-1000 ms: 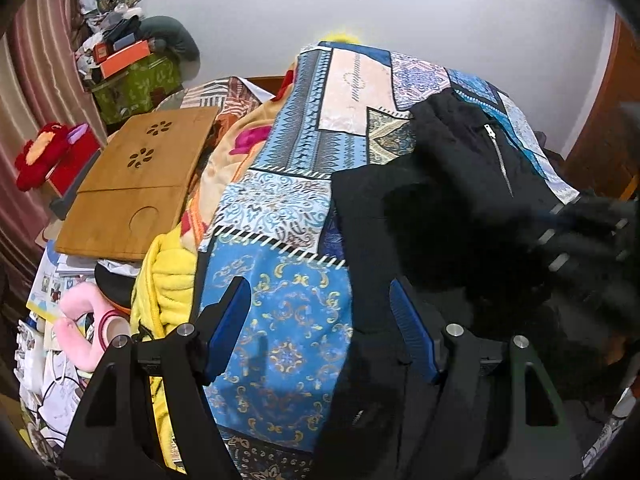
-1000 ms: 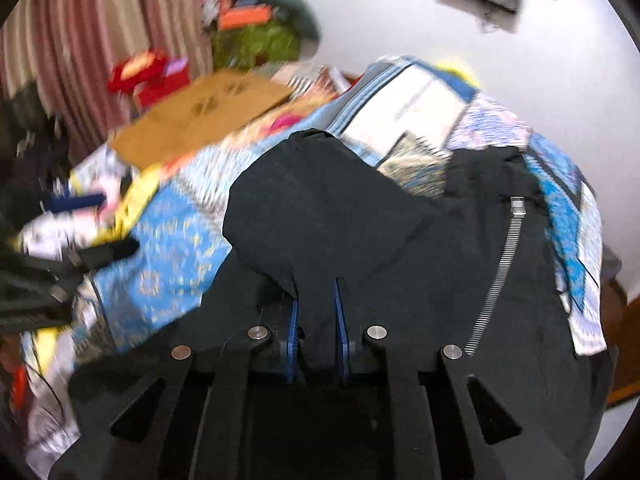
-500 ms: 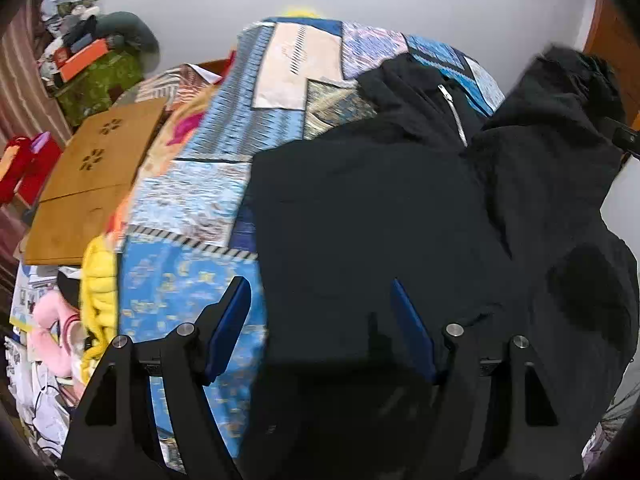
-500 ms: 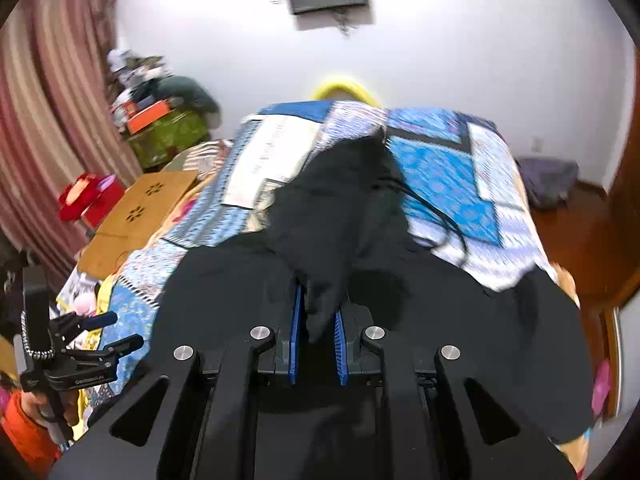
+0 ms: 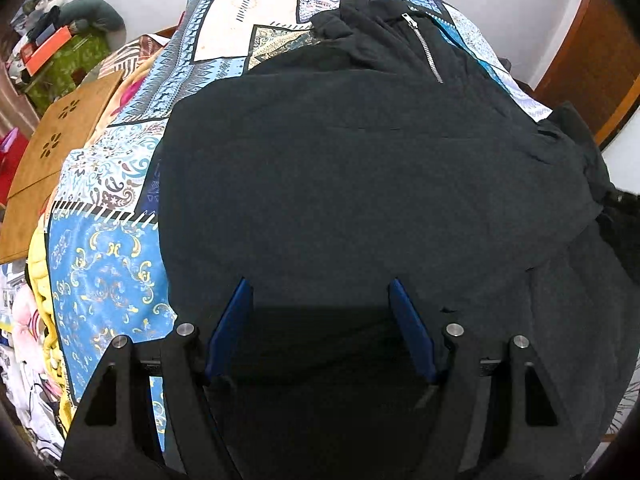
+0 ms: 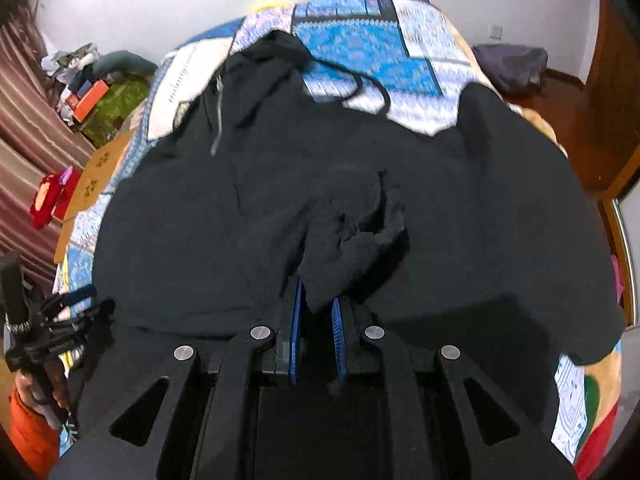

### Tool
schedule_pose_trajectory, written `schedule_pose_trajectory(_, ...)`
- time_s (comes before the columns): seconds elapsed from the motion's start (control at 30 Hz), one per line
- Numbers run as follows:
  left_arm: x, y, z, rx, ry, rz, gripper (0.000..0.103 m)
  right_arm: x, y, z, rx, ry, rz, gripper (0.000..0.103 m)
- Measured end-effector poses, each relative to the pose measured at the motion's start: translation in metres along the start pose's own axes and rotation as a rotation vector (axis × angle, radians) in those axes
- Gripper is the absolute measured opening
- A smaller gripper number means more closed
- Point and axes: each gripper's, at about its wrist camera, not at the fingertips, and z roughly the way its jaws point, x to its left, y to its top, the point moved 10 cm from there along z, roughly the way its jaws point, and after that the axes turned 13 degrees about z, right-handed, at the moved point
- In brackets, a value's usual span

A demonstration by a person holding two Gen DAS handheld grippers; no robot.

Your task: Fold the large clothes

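The black jacket [image 5: 360, 184] lies spread over the patterned bed cover [image 5: 108, 264], directly ahead of and beneath both grippers; its collar end with the zipper [image 5: 424, 46] is at the far side from the left gripper [image 5: 320, 320], so the long axis of the garment runs away from this gripper, toward the wall. The left gripper is released, its blue pads standing wide apart above the near part of the cloth, with nothing pinched between them; whether they touch the fabric I cannot tell. The right gripper [image 6: 317, 312] is clenched on a bunched fold of the same jacket, which rises out from between its pads and lies forward of it; beyond this fold a drawstring [image 6: 360, 80] trails over the bed cover at the far end. In the right wrist view the left gripper appears low at the left, off the left edge of the garment. I judge the right gripper to be the one that decides the coming move, since it alone holds cloth; the fold would probably go along the long axis or across toward the left side.
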Motion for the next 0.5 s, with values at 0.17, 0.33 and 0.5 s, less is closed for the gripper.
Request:
schedule_pose_trajectory(0.17,-0.004,0.003,-0.005,0.003,0.000,0.001,0.071,-0.008,-0.003,-0.009,0.017,0.031,0.042,0.013)
schedule_pose_trajectory(0.33,-0.012,0.021,-0.021,-0.039,0.005,0.027,0.071,-0.012,0.006,-0.039,-0.039,0.041,0.063,0.015)
schedule_pose_trajectory(0.5,-0.025,0.056,-0.048,-0.125,0.003,0.036,0.071,-0.031,0.023,-0.081,-0.149,0.063,0.139,0.047)
